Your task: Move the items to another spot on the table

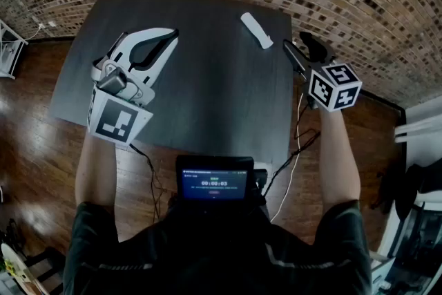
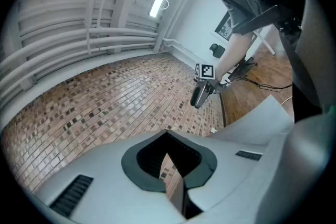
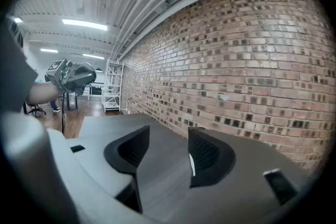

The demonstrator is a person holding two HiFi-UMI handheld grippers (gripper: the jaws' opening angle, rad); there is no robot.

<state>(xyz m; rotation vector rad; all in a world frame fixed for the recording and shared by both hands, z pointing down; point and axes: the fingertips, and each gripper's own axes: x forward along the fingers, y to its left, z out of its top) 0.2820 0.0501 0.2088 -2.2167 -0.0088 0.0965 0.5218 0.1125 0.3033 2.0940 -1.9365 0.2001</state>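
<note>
Table (image 1: 207, 93): dark top in front of a brick wall.
Left gripper (image 1: 170, 33): white, over the table's left part; jaws pressed together at the tips, nothing between them.
Right gripper (image 1: 295, 40): dark, at the table's right edge; jaws spread, only bare tabletop between them.
Screen (image 1: 213, 183): at the near edge; small digits that seem to read 00:00:03.
White item (image 1: 256, 30): flat on the far right of the table, just left of the right gripper's tips, apart from them; no print legible.
</note>
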